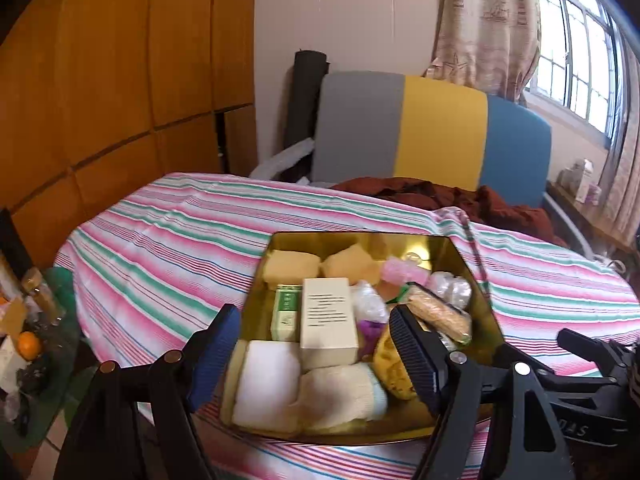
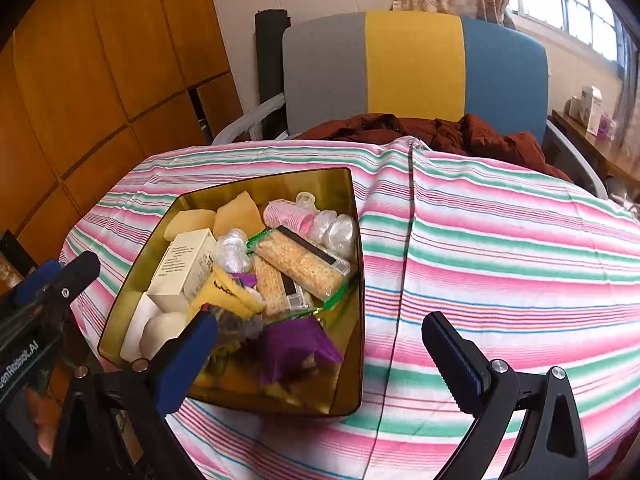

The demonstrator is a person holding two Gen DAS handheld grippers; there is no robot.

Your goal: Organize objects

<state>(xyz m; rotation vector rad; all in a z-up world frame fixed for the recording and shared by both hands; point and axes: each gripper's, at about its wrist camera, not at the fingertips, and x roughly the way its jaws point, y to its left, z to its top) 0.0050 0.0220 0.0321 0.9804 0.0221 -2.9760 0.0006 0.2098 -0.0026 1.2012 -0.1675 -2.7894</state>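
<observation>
With both tongs released and empty, the gold tin (image 2: 344,184) sits on the striped desk (image 2: 500,240), filled with a white box (image 1: 328,316), sponges (image 1: 292,266), pink rollers (image 2: 286,214) and cracker packs (image 2: 300,264). Left tongs (image 1: 316,354) hover over its near end; right tongs (image 2: 320,350) straddle its right wall.

The tin (image 2: 352,216) is packed nearly wall to wall, its box (image 1: 329,314), sponges (image 1: 292,266) and snack bars (image 2: 302,266) leaving little room, while the striped cloth (image 2: 512,264) to its right lies bare up to the red garment (image 2: 460,132).
</observation>
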